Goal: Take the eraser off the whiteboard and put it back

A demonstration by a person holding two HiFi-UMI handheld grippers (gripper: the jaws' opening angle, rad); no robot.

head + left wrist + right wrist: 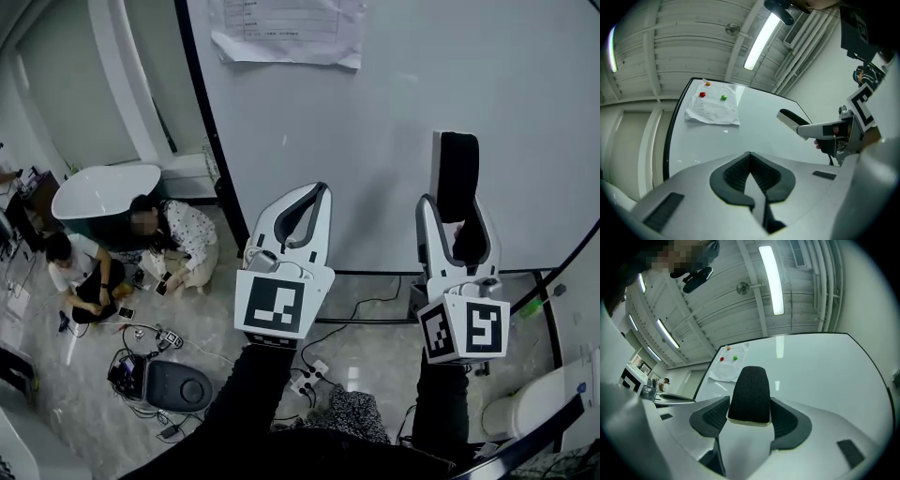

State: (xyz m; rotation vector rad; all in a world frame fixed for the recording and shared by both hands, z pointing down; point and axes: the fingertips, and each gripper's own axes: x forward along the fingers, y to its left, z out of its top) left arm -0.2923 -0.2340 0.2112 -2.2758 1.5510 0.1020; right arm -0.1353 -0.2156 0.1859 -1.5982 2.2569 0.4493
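The eraser [457, 178], black felt on a white body, stands up out of my right gripper [457, 225], whose jaws are shut on its lower end. It is held close in front of the whiteboard [403, 94]; whether it touches the board I cannot tell. In the right gripper view the eraser [750, 392] fills the gap between the dark pads [710, 417]. My left gripper [322, 192] is to its left, shut and holding nothing. From the left gripper view, the eraser [790, 119] sticks out of the right gripper [820, 130] over the board [740, 136].
A sheet of paper [286, 33] hangs at the board's top, pinned by coloured magnets [712, 90]. Below the board are its stand legs [375, 274], a power strip [305, 380] and cables. Two people [173, 239] sit on the floor at left beside a white tub [103, 192].
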